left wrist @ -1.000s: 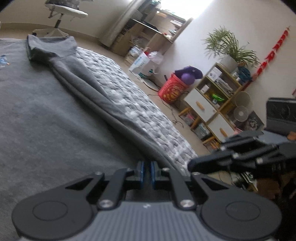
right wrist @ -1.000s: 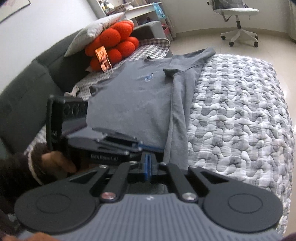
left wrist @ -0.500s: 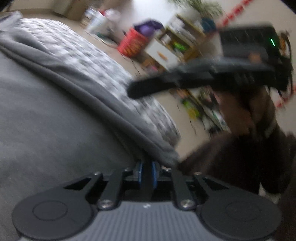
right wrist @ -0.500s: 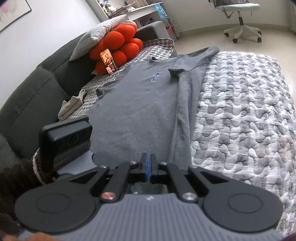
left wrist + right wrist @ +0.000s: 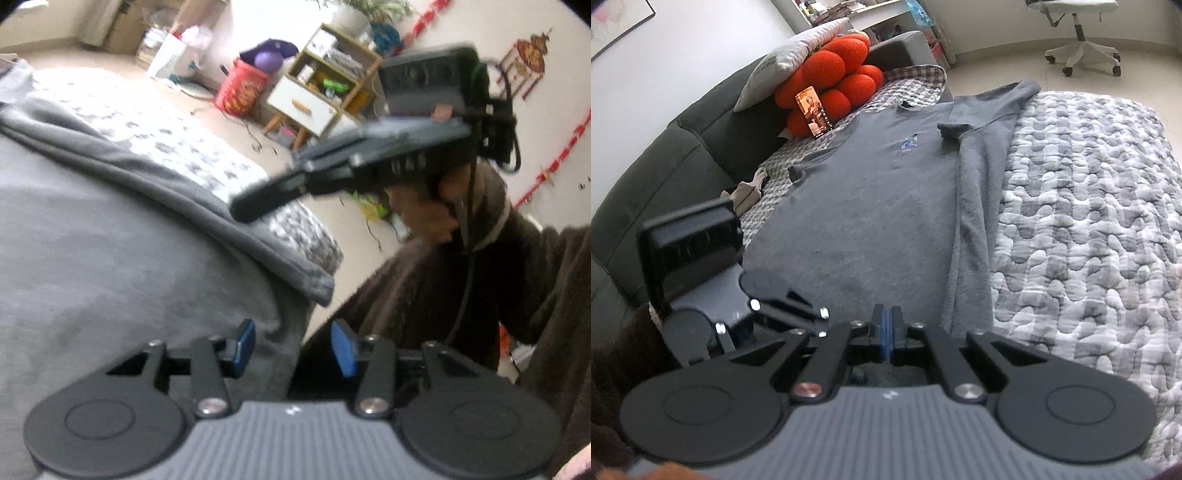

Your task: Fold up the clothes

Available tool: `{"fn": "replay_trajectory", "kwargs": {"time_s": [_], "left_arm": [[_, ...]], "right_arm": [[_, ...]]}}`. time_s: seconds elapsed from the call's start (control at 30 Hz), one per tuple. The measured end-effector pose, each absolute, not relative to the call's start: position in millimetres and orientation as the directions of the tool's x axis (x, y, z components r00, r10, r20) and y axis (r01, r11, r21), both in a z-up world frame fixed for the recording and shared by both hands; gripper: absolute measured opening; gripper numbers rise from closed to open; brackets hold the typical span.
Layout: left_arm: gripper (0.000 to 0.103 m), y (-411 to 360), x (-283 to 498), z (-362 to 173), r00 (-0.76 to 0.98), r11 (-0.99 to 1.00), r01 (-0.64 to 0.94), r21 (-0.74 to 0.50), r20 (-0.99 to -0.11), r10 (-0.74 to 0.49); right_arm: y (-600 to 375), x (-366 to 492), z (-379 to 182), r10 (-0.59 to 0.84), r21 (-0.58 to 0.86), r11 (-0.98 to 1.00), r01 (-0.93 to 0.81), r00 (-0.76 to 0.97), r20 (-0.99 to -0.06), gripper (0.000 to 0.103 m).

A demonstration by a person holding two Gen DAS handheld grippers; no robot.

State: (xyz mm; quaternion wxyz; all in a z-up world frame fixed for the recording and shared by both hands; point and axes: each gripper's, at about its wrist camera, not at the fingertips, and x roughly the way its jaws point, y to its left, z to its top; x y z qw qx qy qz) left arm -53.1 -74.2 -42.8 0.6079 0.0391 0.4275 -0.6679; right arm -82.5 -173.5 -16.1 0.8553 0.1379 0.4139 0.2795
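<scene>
Bed (image 5: 1089, 229), quilted grey-and-white cover, is carrying the work. Dark sofa (image 5: 635, 192) is running along its far side with an orange cushion (image 5: 831, 70) and a pillow (image 5: 798, 55).

Grey T-shirt (image 5: 871, 206) is lying front-up and flat across the bed, collar toward the sofa end, hem toward both cameras. One long side is already lying folded in over the body, forming a raised band (image 5: 975, 206) with the sleeve (image 5: 955, 129) doubled back on the chest. The opposite sleeve (image 5: 809, 168) is lying spread out, unfolded.

Left gripper (image 5: 293, 345): blue pads are standing well apart, nothing between them; hem cloth is sitting just below and ahead of the gap. View is motion-blurred.

Right gripper (image 5: 886, 328): blue pads are pressing together at the hem edge. Whether any cloth is pinched between them, I cannot tell; the pad line is hiding the contact.

Judgement: the hem corners are being addressed, likely for a lengthwise fold toward the collar.

Risks:
- Left gripper closing on air or on the top layer only; the hem would be dragging unevenly.
- Lifting one side alone could be pulling the folded band open.
- The two grippers are working close together and could be colliding.
- Quilt cover could be getting pinched along with the shirt.
</scene>
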Motion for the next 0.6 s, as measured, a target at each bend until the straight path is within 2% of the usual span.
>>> {"fn": "replay_trajectory", "kwargs": {"time_s": [0.17,0.23,0.27,0.4,0.43,0.53,0.6], "left_arm": [[0.06,-58.1,-34.9,-30.5,-0.198,0.133,0.831,-0.54,-0.511,-0.837],[0.06,-51.9,-28.8,-26.5,-0.17,0.147,0.824,-0.548,-0.486,-0.857],[0.061,-48.8,-25.7,-24.5,-0.156,0.154,0.82,-0.551,-0.474,-0.867],[0.061,-51.5,-14.0,-23.6,-0.099,0.207,0.767,-0.607,-0.431,-0.897],[0.061,-53.3,-10.1,-24.8,-0.081,0.227,0.748,-0.624,-0.425,-0.901],[0.06,-59.2,0.9,-32.1,-0.04,0.277,0.685,-0.674,-0.414,-0.909],[0.06,-60.2,9.4,-36.3,-0.007,0.314,0.648,-0.694,-0.418,-0.908]], "right_arm": [[-171.6,-80.3,-18.7,0.582,0.458,0.813,-0.359,0.493,-0.646,0.001],[-169.8,-82.2,-18.4,0.565,0.431,0.825,-0.366,0.5,-0.656,0.006],[-168.9,-83.2,-18.2,0.556,0.417,0.83,-0.369,0.504,-0.66,0.013],[-165.3,-88.3,-18.3,0.515,0.354,0.854,-0.383,0.519,-0.682,0.015],[-164.7,-89.3,-19.1,0.508,0.342,0.857,-0.386,0.518,-0.688,0.018],[-162.8,-92.1,-21.5,0.483,0.306,0.868,-0.392,0.519,-0.705,0.038],[-161.4,-94.5,-22.3,0.461,0.272,0.876,-0.398,0.527,-0.714,0.038]]}}
